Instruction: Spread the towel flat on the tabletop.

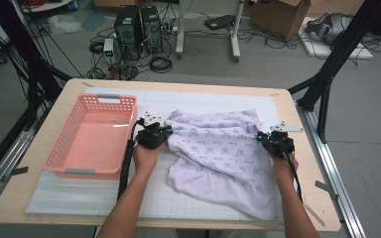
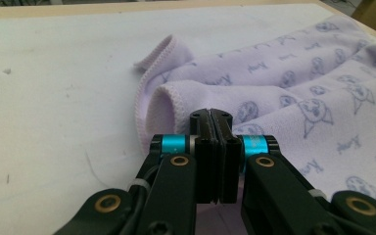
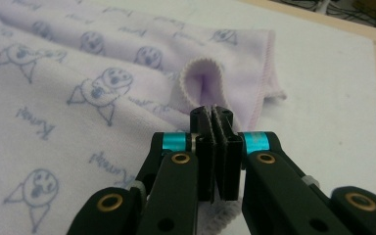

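The work in hand was the folding of a lilac printed towel (image 1: 218, 153), and it stood at an early stage. The towel lay rumpled on the white gridded mat (image 1: 104, 198), right of centre, its near right corner reaching close to the mat's near edge. Both far corners were already taken. The left gripper (image 1: 154, 135) was clenched on the towel's far left hem; in the left gripper view (image 2: 210, 117) its jaws stood pressed together with the hem running down between them. The right gripper (image 1: 276, 143) was clamped on the far right corner, where the right gripper view (image 3: 210, 115) showed a loop of hem bunched just beyond its closed jaws. No tidy fold showed yet, so the judgement was that the lift, the fold and the smoothing all remained, and probably a move into the pink basket (image 1: 69, 156), which stood open and unfilled at the left.

As to room, the basket's right wall sat just beside the left gripper, leaving little play that way. The right gripper worked near the right edge of the table (image 1: 312, 163). Bare mat lay open towards the far side and at the near left, so a fold towards the person looked unobstructed.
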### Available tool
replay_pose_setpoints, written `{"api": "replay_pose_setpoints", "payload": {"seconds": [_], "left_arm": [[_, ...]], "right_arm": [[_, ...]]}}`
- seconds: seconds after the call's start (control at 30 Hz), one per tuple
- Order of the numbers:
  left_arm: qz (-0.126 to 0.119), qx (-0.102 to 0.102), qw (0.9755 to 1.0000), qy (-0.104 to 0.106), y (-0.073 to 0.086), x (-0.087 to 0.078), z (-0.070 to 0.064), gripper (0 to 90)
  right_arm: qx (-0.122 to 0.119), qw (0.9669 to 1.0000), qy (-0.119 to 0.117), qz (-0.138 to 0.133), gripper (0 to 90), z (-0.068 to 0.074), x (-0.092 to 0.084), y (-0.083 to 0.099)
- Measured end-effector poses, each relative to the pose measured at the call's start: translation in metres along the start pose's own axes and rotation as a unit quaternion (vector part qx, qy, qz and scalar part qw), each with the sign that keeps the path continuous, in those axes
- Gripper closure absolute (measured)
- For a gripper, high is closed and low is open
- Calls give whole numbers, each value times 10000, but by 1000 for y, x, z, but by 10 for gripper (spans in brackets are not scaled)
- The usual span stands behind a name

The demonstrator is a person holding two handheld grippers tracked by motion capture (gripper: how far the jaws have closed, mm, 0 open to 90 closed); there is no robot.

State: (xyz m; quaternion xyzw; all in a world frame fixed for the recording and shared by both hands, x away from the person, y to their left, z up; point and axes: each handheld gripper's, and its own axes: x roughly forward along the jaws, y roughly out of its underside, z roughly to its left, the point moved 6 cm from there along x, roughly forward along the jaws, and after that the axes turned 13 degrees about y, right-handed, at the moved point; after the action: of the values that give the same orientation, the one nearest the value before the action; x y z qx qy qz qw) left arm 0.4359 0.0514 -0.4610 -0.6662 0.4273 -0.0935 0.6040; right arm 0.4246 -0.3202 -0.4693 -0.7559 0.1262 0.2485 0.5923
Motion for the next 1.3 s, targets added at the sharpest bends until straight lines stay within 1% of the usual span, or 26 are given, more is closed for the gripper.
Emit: {"api": "replay_pose_setpoints", "payload": {"seconds": [0.07, 0.13, 0.17, 0.2, 0.23, 0.27, 0.3, 0.37, 0.43, 0.47, 0.57, 0.6, 0.7, 0.77, 0.83, 0.9, 0.93, 1.0, 1.03, 1.07, 1.1, 1.13, 1.17, 1.2, 1.23, 1.3], "left_arm": [[-42, -75, 10000, -12, 1, 1, 0, 861], [-3, -201, 9996, 222, 3, 0, -3, 688], [-15, -188, 9994, 277, 3, -2, -5, 598], [-52, -126, 9992, 373, 4, -5, -8, 549], [-71, -55, 9989, 457, 6, -8, -10, 536], [-54, 26, 9990, 452, 9, -11, -11, 519], [-17, 63, 9988, 478, 11, -14, -12, 501], [-5, 40, 9986, 532, 16, -22, -14, 498], [110, 74, 9984, 553, 21, -29, -17, 489], [58, 113, 9982, 581, 23, -34, -20, 484], [65, 145, 9974, 704, 32, -46, -30, 495], [23, 151, 9970, 763, 36, -51, -34, 495], [66, 74, 9959, 895, 50, -65, -43, 504], [225, 34, 9947, 1007, 59, -71, -50, 515], [375, -27, 9923, 1179, 67, -75, -59, 515], [500, -31, 9902, 1303, 74, -77, -69, 516], [576, -50, 9896, 1318, 77, -77, -73, 515], [757, -36, 9889, 1276, 81, -76, -79, 506], [841, -130, 9885, 1253, 83, -74, -82, 508], [956, -152, 9876, 1232, 85, -73, -83, 512], [1027, -37, 9888, 1086, 87, -73, -86, 535], [1135, 6, 9883, 1021, 88, -75, -89, 621], [1158, 122, 9896, 848, 91, -77, -91, 779], [1134, 79, 9901, 817, 92, -80, -91, 871], [1123, 21, 9909, 742, 93, -84, -92, 873], [1102, 75, 9920, 604, 98, -96, -94, 878]], "right_arm": [[76, 9999, 69, 10, 886, -2, 4, -3], [70, 9999, 139, 47, 876, -4, 6, -3], [181, 9998, 111, 69, 844, -5, 5, -2], [233, 9996, 117, 89, 785, -6, 3, -3], [261, 9996, 104, 90, 758, -6, 0, -3], [314, 9995, 95, 45, 716, -6, -5, -4], [309, 9994, 129, -23, 702, -8, -10, -4], [358, 9993, 78, -123, 700, -9, -21, -4], [268, 9995, 57, -146, 698, -9, -33, -1], [275, 9995, 37, -137, 698, -9, -39, 2], [291, 9994, -112, -139, 688, -6, -57, 13], [279, 9994, -146, -135, 687, -5, -63, 19], [164, 9996, -240, -19, 686, 2, -78, 40], [145, 9990, -411, 102, 679, 8, -86, 53], [51, 9987, -468, 217, 669, 12, -95, 63], [-16, 9980, -573, 251, 662, 17, -104, 68], [-88, 9982, -550, 239, 658, 19, -108, 69], [-107, 9978, -592, 268, 646, 22, -115, 73], [-130, 9977, -615, 255, 646, 23, -118, 75], [-154, 9976, -612, 294, 644, 25, -121, 79], [-182, 9976, -600, 308, 640, 25, -123, 81], [-211, 9974, -594, 348, 634, 26, -125, 85], [-225, 9973, -583, 389, 633, 26, -127, 88], [-189, 9973, -574, 424, 632, 26, -129, 92], [-184, 9973, -577, 423, 631, 25, -130, 93], [-128, 9970, -601, 467, 631, 25, -133, 96]]}}
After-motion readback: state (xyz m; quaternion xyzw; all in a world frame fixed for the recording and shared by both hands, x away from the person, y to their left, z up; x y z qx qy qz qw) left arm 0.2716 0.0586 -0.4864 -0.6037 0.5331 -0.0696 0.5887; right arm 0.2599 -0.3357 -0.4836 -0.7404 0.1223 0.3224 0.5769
